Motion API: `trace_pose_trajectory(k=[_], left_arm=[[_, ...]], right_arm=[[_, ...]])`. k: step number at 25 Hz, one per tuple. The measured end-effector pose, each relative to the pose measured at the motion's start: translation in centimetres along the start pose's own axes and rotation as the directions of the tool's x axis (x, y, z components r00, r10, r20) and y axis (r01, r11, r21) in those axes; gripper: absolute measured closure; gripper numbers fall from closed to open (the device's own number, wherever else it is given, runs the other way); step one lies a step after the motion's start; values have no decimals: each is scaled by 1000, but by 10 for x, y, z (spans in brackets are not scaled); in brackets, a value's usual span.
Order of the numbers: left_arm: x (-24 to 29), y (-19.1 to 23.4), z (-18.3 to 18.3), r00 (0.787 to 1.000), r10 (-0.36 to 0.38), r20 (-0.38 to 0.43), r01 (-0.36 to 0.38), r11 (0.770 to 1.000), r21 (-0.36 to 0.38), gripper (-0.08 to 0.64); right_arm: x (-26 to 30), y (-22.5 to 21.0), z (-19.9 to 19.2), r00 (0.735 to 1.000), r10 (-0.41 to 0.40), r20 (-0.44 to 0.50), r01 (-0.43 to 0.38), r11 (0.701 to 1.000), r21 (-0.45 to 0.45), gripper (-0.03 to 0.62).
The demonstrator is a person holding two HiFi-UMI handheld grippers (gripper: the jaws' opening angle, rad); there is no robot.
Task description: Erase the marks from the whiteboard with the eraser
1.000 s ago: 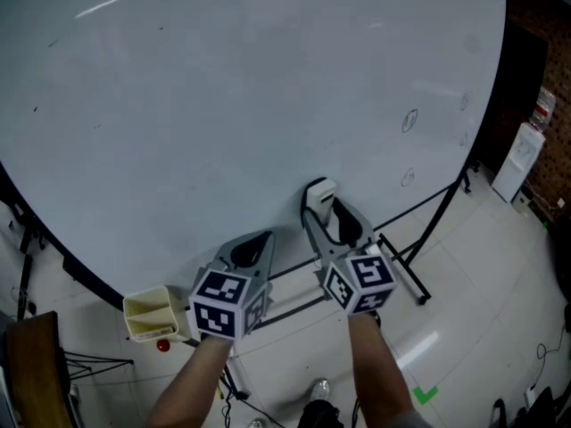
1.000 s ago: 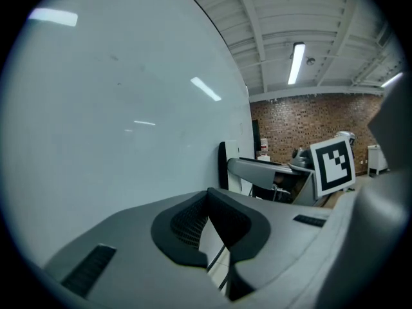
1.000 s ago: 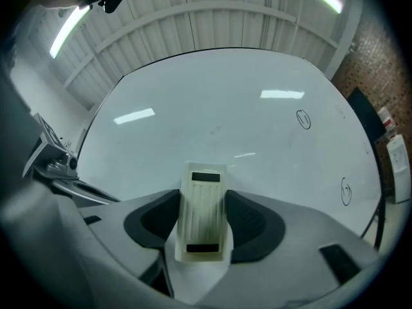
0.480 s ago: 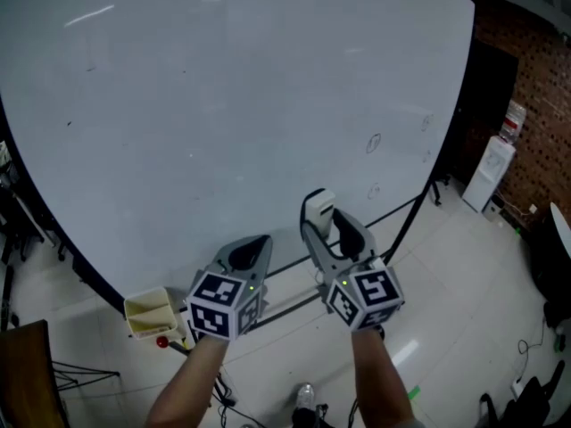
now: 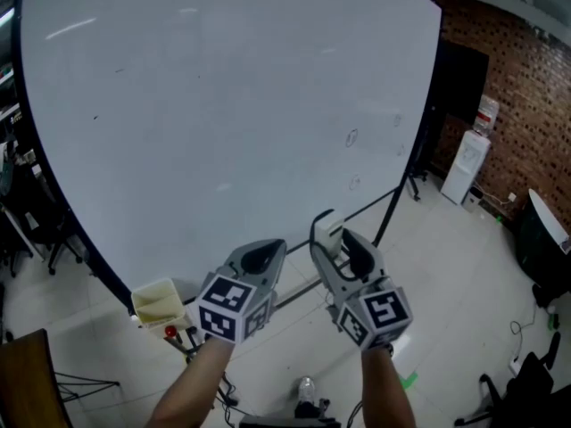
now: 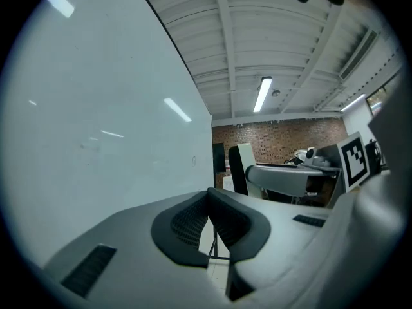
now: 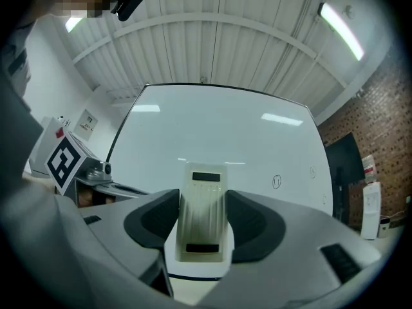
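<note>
A large whiteboard (image 5: pixel 223 105) fills the head view, tilted, with small drawn marks (image 5: pixel 351 137) near its right edge; one circled mark (image 7: pixel 276 181) shows in the right gripper view. My right gripper (image 5: pixel 328 235) is shut on a cream eraser (image 7: pixel 203 211) with dark pads, held away from the board below its lower edge. The eraser (image 5: pixel 326 231) points at the board. My left gripper (image 5: pixel 264 255) hangs beside it at the left, its jaws closed together with nothing between them (image 6: pixel 209 221).
A cream tray (image 5: pixel 158 303) with a red knob hangs at the board's lower left. The board's black stand legs (image 5: pixel 393 199) reach onto the tiled floor. A brick wall (image 5: pixel 508 87), a white water dispenser (image 5: pixel 464 163) and a dark doorway lie at the right.
The view has swung left and back, so the board looks farther and more room shows at the right. Both grippers hold the same pose, eraser still gripped.
</note>
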State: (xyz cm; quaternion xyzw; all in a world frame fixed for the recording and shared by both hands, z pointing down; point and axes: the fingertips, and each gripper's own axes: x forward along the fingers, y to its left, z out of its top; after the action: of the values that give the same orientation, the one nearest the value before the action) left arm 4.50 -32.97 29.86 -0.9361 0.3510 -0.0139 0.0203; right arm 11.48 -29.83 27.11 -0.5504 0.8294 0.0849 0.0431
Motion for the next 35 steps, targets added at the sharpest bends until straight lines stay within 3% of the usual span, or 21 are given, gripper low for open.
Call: trace_pose_trajectory(k=[10,35], left_arm=[[-23,-18,-6,999,-44,-2,44,999,11,563],[-29,-16,-9,998,-60,-10,60,998,18,563]], right_arm=[[-37,19,1,999,-34,-4,34,999,15,356],[-30,30,-1,999,-34,6,34,998,51,357]])
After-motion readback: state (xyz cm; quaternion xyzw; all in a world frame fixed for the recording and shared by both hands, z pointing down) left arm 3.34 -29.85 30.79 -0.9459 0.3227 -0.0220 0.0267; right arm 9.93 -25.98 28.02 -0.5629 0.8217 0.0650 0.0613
